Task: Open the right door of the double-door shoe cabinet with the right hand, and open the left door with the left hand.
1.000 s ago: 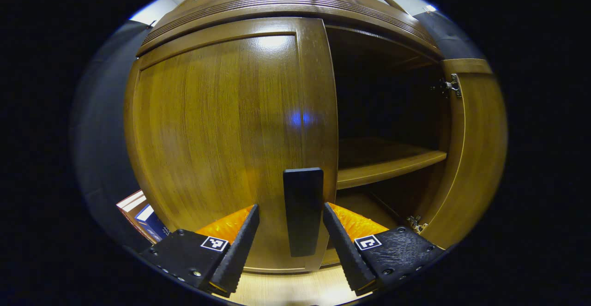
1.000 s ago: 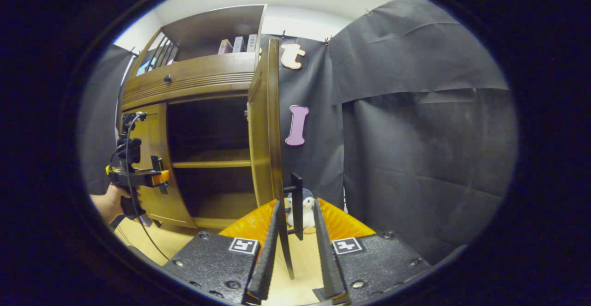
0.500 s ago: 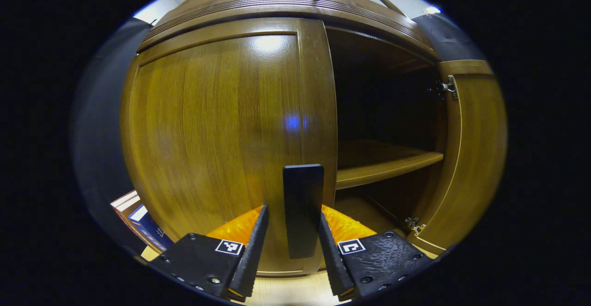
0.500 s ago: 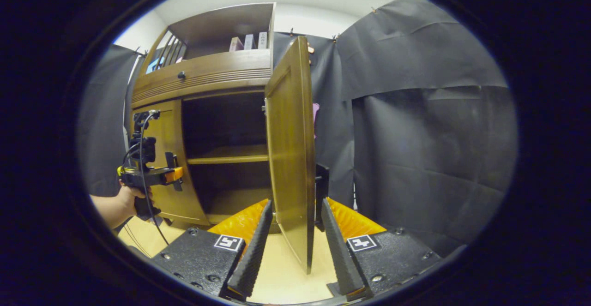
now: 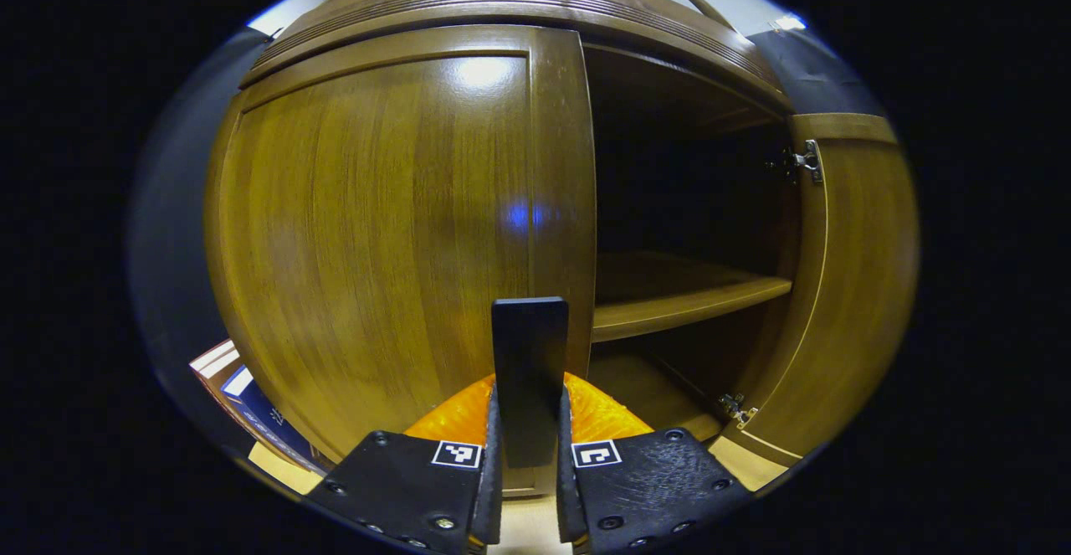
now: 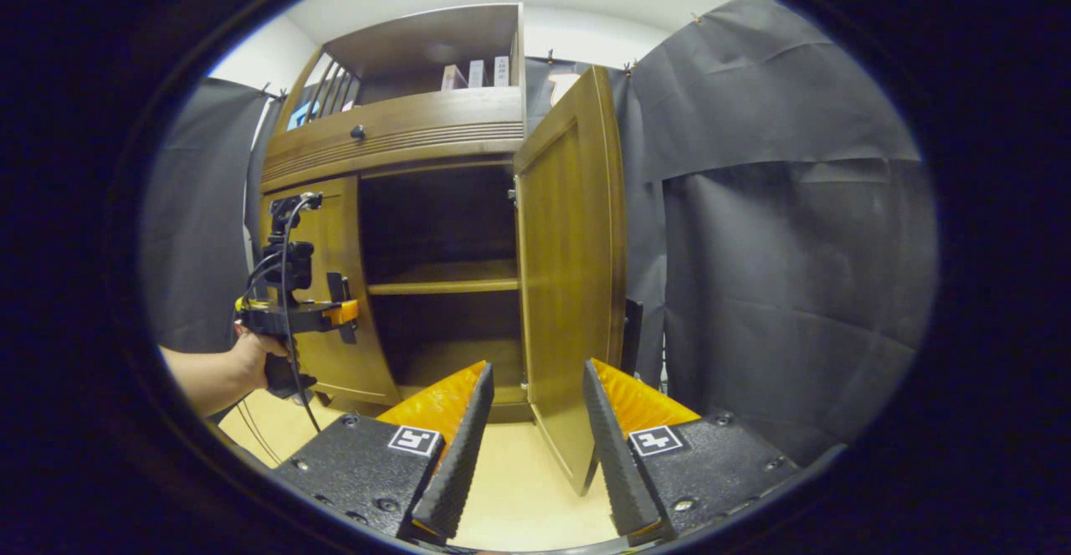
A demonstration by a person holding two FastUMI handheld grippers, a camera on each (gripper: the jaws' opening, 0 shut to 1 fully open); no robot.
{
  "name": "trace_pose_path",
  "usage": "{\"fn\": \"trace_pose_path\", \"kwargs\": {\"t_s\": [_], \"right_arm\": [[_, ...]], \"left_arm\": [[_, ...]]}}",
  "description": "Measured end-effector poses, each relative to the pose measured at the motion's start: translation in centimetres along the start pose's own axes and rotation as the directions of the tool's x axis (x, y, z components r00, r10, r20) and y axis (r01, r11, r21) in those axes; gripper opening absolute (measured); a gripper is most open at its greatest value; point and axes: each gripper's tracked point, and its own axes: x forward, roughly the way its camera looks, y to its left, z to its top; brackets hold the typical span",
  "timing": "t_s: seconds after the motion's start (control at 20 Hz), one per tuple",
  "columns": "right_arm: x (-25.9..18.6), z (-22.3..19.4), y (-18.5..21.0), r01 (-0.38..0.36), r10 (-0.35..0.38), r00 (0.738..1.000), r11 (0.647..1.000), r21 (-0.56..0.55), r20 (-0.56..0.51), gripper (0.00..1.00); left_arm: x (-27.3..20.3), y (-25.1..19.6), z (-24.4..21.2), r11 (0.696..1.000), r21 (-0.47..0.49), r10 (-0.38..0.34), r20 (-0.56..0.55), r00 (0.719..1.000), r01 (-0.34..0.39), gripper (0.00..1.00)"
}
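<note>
— Judging from how things stand, how much of the job is done?

— About half. In the right gripper view the right door (image 6: 573, 287) stands swung well out from the shoe cabinet (image 6: 402, 132), its dark handle (image 6: 633, 337) peeking from behind the far edge. The right gripper (image 6: 535, 442) sits just in front of that door's lower edge with its fingers spread and nothing between them.

— And the left door?

— In the left gripper view the left door (image 5: 393, 237) looks flush with the cabinet front, not yet pulled. The left gripper (image 5: 527, 463) has its fingers narrowed onto the door's upright black handle (image 5: 529, 371), one on each side and pressing. In the right gripper view that gripper shows at the left, held in the person's hand (image 6: 255, 358). My reading: the pull is what remains.

— Anything you can't make out?

— The upper compartment is dark; I can't tell whether anything sits above the shelf (image 5: 682, 304). The handle's bottom end is hidden between the fingers. Some books or boxes (image 5: 247, 392) at the near left are cut off by the door's edge.
</note>
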Motion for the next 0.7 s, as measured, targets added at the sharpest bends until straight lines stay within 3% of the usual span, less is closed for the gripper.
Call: {"fn": "trace_pose_path", "kwargs": {"t_s": [0.7], "right_arm": [[1.4, -1.3, 1.0, -0.042, 0.042, 0.998, 0.999, -0.003, -0.046, 0.69]], "left_arm": [[-2.3, 0.1, -0.4, 1.0, 0.002, 0.019, -0.015, 1.0, -0.019, 0.25]]}}
